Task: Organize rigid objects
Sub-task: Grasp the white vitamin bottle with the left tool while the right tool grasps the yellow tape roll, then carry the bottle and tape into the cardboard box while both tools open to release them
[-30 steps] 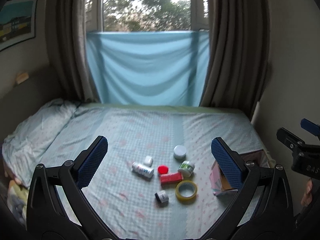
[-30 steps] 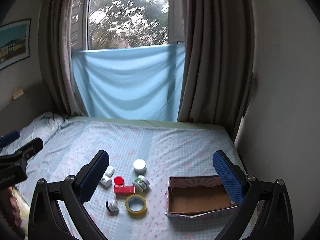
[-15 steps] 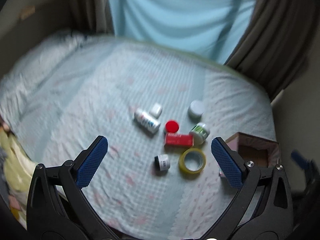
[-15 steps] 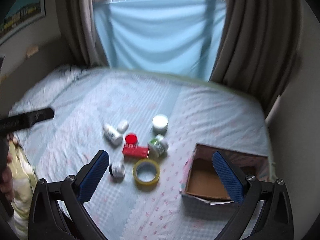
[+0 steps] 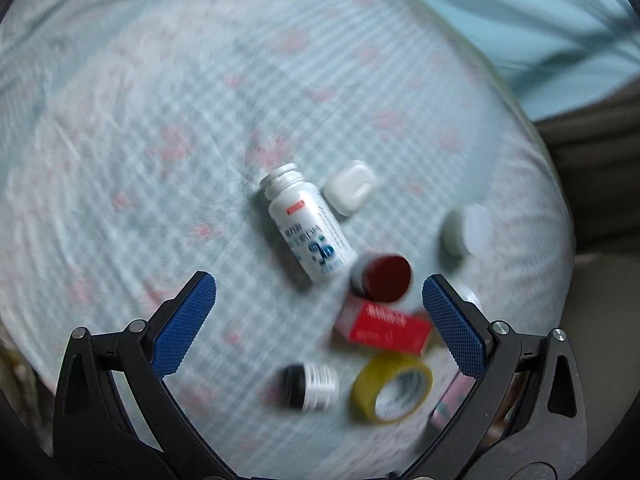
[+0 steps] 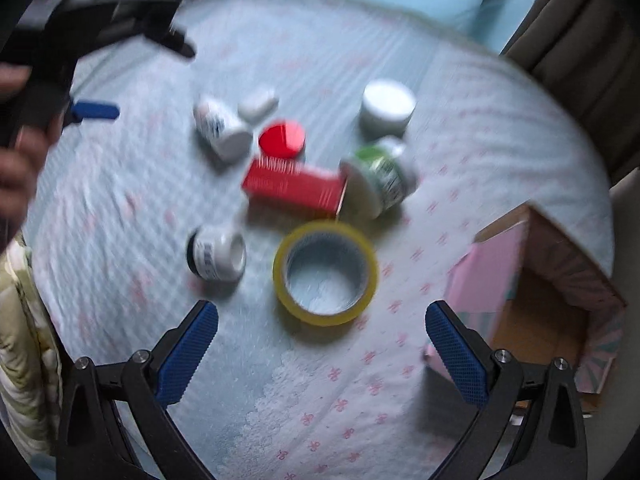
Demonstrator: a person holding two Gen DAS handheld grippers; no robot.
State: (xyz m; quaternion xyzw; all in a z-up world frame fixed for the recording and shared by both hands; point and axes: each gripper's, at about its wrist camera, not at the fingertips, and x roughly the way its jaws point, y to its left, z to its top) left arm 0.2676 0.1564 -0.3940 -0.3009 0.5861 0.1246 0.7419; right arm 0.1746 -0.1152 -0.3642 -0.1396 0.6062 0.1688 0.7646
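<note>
Left gripper (image 5: 319, 324) spread wide, empty, above cluster on pale blue checked bedsheet (image 5: 160, 152). Right gripper (image 6: 322, 354) also spread, empty, just short of yellow tape roll (image 6: 325, 273). White lying pill bottle (image 5: 307, 229) beside white rounded case (image 5: 350, 193). Red-lidded jar (image 5: 382, 283) touches red carton (image 5: 384, 327). Open pink cardboard box (image 6: 536, 304) sits right of tape roll. Both views blurred.

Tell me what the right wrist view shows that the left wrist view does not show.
Only the right wrist view shows the open cardboard box, the green-labelled jar and the person's hand. Only the left wrist view shows the white bottle's open neck. Both show the red box, the yellow tape roll and open blue fingers.
</note>
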